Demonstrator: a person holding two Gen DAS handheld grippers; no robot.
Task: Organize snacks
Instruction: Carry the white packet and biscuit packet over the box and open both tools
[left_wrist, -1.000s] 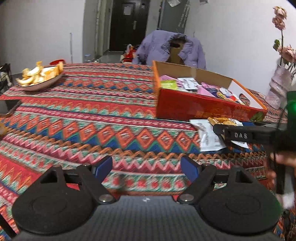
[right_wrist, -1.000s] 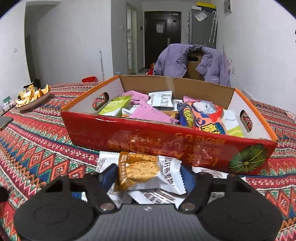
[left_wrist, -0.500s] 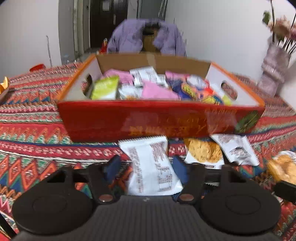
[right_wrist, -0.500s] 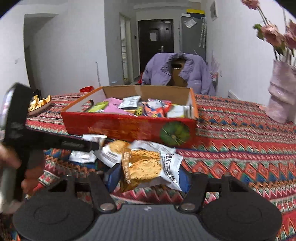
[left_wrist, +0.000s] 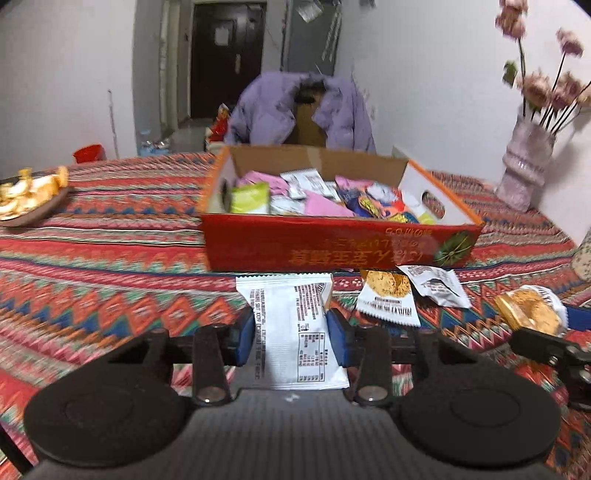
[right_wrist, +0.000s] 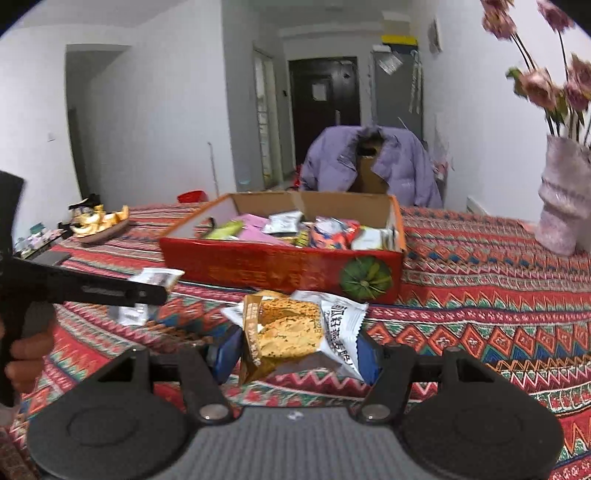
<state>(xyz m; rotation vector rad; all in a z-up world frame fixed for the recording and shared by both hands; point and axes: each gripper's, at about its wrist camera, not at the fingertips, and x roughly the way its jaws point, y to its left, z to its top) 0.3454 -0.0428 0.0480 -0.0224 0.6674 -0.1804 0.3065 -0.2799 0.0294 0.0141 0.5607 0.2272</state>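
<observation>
Left wrist: white packet gripped | right wrist: cracker packet gripped

A white snack packet with black printed text lies flat, lengthwise, its sides pinched between the blue pads, just before the red cardboard box. The box, open-topped with orange rims and a green pumpkin print, holds a loose heap of pink, green, white and bright packets. A cracker packet, clear-fronted with white ends, sits crumpled and tilted. Two more packets lie on the surface against the box front.
</observation>
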